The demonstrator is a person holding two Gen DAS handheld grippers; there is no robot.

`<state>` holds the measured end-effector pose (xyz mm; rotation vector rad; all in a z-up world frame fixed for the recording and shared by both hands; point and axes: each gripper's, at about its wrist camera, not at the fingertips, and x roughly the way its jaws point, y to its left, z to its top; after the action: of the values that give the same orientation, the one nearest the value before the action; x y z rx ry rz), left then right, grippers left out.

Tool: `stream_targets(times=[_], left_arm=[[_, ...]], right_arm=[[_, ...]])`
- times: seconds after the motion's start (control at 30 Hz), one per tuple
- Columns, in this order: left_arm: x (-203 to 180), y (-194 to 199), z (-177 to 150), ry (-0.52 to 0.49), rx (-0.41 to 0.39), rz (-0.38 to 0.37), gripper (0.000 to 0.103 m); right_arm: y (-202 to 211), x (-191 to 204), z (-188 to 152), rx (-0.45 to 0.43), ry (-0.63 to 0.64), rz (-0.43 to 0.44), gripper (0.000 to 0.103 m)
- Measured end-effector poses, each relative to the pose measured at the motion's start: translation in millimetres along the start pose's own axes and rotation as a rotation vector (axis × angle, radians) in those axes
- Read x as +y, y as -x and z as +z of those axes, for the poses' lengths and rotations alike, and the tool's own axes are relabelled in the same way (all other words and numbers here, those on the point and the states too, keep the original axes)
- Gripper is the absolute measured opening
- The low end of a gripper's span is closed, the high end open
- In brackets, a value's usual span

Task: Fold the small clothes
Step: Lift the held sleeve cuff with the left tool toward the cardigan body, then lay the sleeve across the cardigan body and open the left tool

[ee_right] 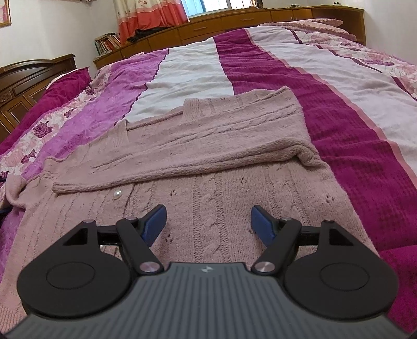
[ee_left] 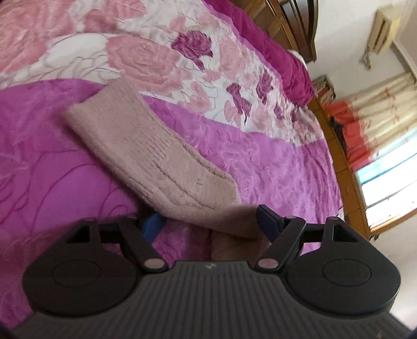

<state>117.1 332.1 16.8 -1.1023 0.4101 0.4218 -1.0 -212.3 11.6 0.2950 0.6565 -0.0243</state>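
A dusty-pink cable-knit cardigan lies flat on the bed, one sleeve folded across its front, a pearl button showing. My right gripper is open and empty, low over the cardigan's body. In the left wrist view the other sleeve stretches away across the quilt. My left gripper hovers over that sleeve's near end with its jaws wide apart; the sleeve hides most of the left fingertip.
The bed is covered by a pink, magenta and white floral quilt. A dark wooden headboard stands at the left, wooden cabinets with books beyond, and a curtained window at the side.
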Motion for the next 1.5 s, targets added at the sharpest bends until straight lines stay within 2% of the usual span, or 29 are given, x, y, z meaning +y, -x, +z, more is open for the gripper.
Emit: stream_targets(times=[0.13, 0.3, 0.37, 0.4, 0.43, 0.47, 0.5, 0.57, 0.67, 0.83, 1.03, 1.27, 1.4, 1.5], left_arm=[[12, 9, 1, 0.075, -0.044, -0.012, 0.078], [2, -8, 11, 0.004, -0.031, 0.039, 0.077], [-4, -16, 13, -0.040, -0.028, 0.047, 0.074], [-6, -20, 12, -0.081, -0.019, 0.049, 0.057], [-8, -23, 12, -0.117, -0.001, 0.055, 0.028], [-7, -26, 11, -0.144, 0.032, 0.052, 0.013], [-4, -27, 11, -0.136, 0.053, 0.028, 0.010], [2, -19, 10, -0.127, 0.043, -0.030, 0.009], [-8, 0, 8, -0.231, 0.007, -0.073, 0.009], [-42, 36, 2, -0.391, -0.037, -0.177, 0.009], [-92, 73, -17, -0.465, -0.045, -0.316, 0.009], [-148, 101, -62, -0.555, -0.008, -0.458, 0.009], [-173, 107, -107, -0.653, 0.027, -0.501, 0.009], [-182, 103, -137, -0.665, 0.085, -0.525, 0.009]], right_arm=[[0, 0, 0, 0.000, 0.005, -0.001, 0.078], [-2, 1, -2, -0.002, 0.016, -0.007, 0.078], [-2, 1, -2, -0.002, 0.014, -0.005, 0.078], [-2, 1, -2, -0.002, 0.013, -0.005, 0.078], [-2, 1, -2, -0.002, 0.011, -0.004, 0.078], [-2, 1, -1, -0.002, 0.010, -0.003, 0.078], [-2, 1, -1, -0.002, 0.008, -0.001, 0.078], [-1, 0, -1, -0.004, 0.006, 0.002, 0.078], [-1, -1, -1, -0.005, 0.005, 0.002, 0.078], [3, -2, -1, -0.011, -0.004, 0.010, 0.078], [8, -2, -1, -0.024, -0.014, 0.023, 0.078], [15, -6, 0, -0.041, -0.033, 0.035, 0.078], [18, -9, 0, -0.050, -0.053, 0.044, 0.078], [19, -10, 0, -0.054, -0.055, 0.048, 0.078]])
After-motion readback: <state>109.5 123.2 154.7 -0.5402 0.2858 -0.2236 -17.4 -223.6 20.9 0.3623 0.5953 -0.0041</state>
